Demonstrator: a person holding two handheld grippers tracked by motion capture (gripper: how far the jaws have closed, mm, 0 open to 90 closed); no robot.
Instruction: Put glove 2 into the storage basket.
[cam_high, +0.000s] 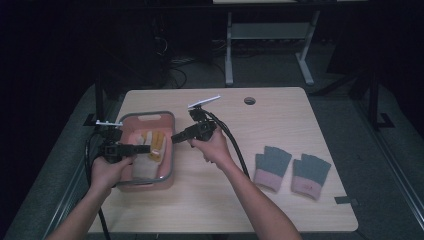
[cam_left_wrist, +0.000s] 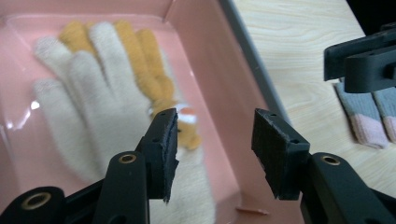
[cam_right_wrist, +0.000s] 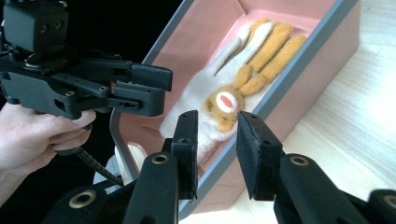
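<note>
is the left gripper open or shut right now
Open. The left gripper shows a clear gap between its jaws, hovering empty over the cream glove in the pink bin.

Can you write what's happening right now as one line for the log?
left hand-held gripper: open, over gloves in pink tray | right hand-held gripper: open, at tray's edge | grey gloves: on table

- Your left claw (cam_high: 145, 148) stood open and empty, gripped in your left hand (cam_high: 107, 167).
- Your right claw (cam_high: 175, 138) pointed leftward, jaws parted, empty.

Black fingers (cam_left_wrist: 164, 149), brass screws, trailing black cables.
</note>
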